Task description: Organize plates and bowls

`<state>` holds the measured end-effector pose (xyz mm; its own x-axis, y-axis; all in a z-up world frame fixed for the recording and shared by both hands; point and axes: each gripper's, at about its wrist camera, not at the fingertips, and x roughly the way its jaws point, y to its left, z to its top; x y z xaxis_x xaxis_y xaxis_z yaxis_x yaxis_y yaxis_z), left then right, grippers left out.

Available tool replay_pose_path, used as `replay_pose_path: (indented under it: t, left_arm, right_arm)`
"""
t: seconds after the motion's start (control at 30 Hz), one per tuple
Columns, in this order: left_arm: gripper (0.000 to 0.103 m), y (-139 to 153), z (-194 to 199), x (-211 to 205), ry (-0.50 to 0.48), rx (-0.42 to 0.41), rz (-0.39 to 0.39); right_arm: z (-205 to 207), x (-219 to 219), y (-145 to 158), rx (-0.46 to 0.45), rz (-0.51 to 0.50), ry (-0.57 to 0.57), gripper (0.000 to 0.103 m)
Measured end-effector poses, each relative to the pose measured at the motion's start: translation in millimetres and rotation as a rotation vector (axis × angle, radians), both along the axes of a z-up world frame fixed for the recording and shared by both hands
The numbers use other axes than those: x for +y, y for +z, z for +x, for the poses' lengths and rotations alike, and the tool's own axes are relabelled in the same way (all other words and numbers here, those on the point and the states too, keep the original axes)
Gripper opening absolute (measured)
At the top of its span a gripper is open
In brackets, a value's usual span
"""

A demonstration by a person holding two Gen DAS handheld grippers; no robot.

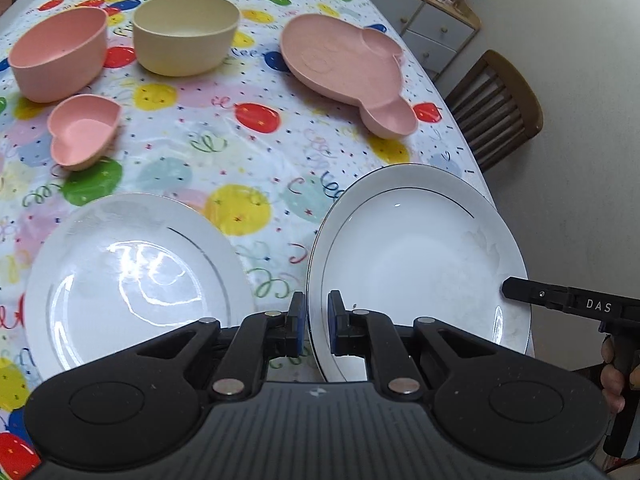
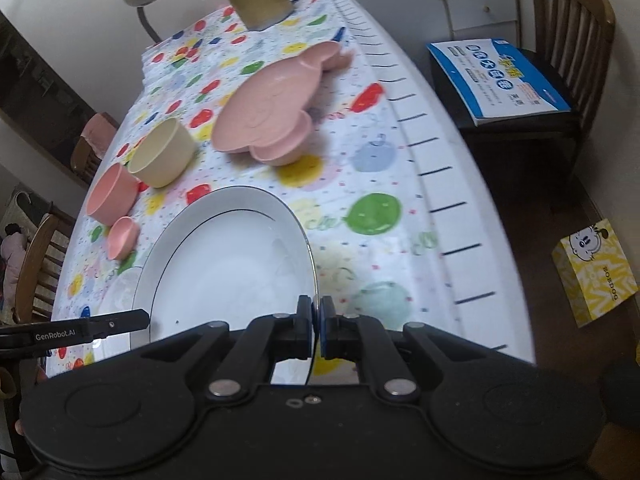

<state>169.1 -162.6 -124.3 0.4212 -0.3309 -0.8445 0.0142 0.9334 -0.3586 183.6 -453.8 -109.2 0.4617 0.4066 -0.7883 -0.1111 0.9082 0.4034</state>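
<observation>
risk sits in the two-sided hold: both claws are closed on one white plate [image 1: 416, 264], the left gripper [image 1: 316, 324] pinching its left rim, the right gripper [image 2: 316, 326] its right rim, so if the hands drift apart or twist unevenly, a thin rim could slip out and the plate drop onto the second white plate [image 1: 132, 276] lying flat beside it. the held plate hangs tilted above the table [image 1: 240, 152], face turned up and toward the cameras. being round, it has no long axis; its far edge points toward the pink divided plate [image 1: 344, 72].
</observation>
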Motion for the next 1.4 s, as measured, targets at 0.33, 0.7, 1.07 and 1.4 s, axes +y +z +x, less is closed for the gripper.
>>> replay_pose_path:
  t: [0.33,0.7,1.07,1.4]
  left_arm:
    - [0.01,-5,6,-18,-0.011,0.016,0.026]
    - [0.01,-4,4,-21,-0.033,0.018,0.058]
    - [0.01,15,-16,-8,-0.073,-0.05,0.093]
    - [0.012,38,-43,16,-0.097,-0.117,0.097]
  right_arm:
    - [4,-25,-21,0.047,0.011,-0.01,0.004]
    - [4,-17,-23,0.044,-0.059,-0.004,0.011]
    - [-18,1,7,-0.085,-0.2,-0.03,0.025]
    - [-49,41,37,-0.196,-0.223,-0.017,0.036]
